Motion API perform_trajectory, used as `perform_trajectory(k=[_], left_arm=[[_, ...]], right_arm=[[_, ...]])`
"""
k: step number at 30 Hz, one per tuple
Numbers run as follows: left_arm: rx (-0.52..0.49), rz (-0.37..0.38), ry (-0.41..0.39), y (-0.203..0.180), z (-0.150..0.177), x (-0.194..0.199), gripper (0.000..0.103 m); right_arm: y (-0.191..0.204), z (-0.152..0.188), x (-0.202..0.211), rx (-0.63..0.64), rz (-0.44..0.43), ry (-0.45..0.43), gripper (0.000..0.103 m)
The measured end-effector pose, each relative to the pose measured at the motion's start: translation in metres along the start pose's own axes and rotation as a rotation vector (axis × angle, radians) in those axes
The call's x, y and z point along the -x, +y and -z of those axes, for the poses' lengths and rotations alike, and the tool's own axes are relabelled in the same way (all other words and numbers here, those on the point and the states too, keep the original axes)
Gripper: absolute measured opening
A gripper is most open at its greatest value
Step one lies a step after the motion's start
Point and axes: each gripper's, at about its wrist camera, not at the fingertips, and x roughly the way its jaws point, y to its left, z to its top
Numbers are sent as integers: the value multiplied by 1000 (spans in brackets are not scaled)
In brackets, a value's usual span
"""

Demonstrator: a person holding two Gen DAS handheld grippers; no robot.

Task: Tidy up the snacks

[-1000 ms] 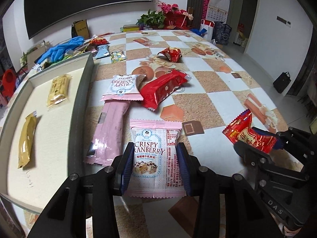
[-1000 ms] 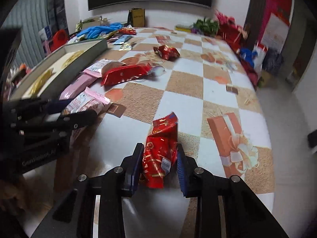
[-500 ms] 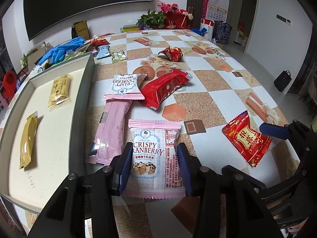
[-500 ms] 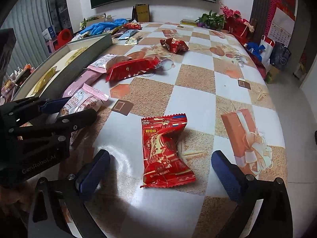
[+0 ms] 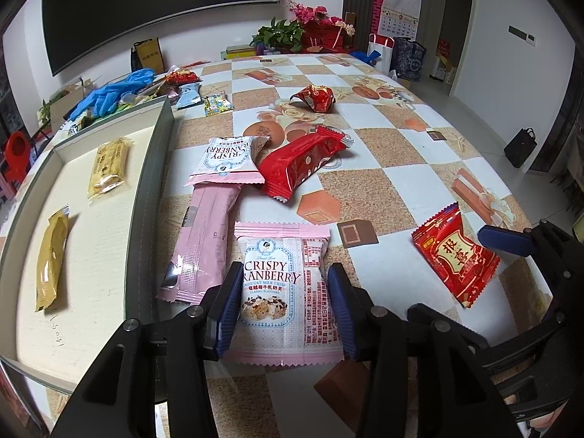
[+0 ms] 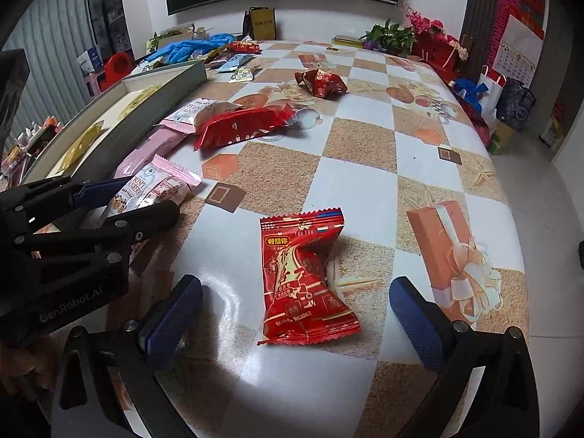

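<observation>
Currently the left gripper [image 5: 283, 301] straddles the cranberry nougat packet [image 5: 283, 292], which lies flat on the table [image 5: 383, 182] near its front edge. The jaws are opening; the blue pads stand just beside the packet's two long edges, and whether they press on it cannot be told.

The right gripper [image 6: 295, 314] stands fully open. Its two blue pads are well apart, one on each side of the red candy packet [image 6: 303, 281], and neither pad touches it. That packet lies flat on the table toward the front right edge, with its serrated end pointing away from the gripper.

Surrounding items:
- A long pink wrapper [image 5: 202, 244] lies just left of the cranberry nougat packet, between it and the tray wall.
- A second cranberry packet [image 5: 228, 160] lies beyond the pink wrapper, overlapping its far end.
- A long red packet [image 5: 303, 160] lies tilted beside the second cranberry packet, touching it.
- A crumpled red wrapper [image 5: 315, 96] sits farther toward the table's far edge.
- The grey tray [image 5: 151, 189] runs along the left edge of the table and holds two yellow bars [image 5: 107, 168], lying apart.
- Blue gloves [image 5: 111, 93] and small wrappers are piled at the far left corner.
</observation>
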Motion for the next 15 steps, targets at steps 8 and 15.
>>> perform_trajectory(k=[8,15], left_arm=[[-2,3,1,-1,0,0,52],[-2,2,2,-1,0,0,52]], right_arm=[[0,-5,-2,-6,-2,81,103],[-2,-3,0,15,-12,74,103]])
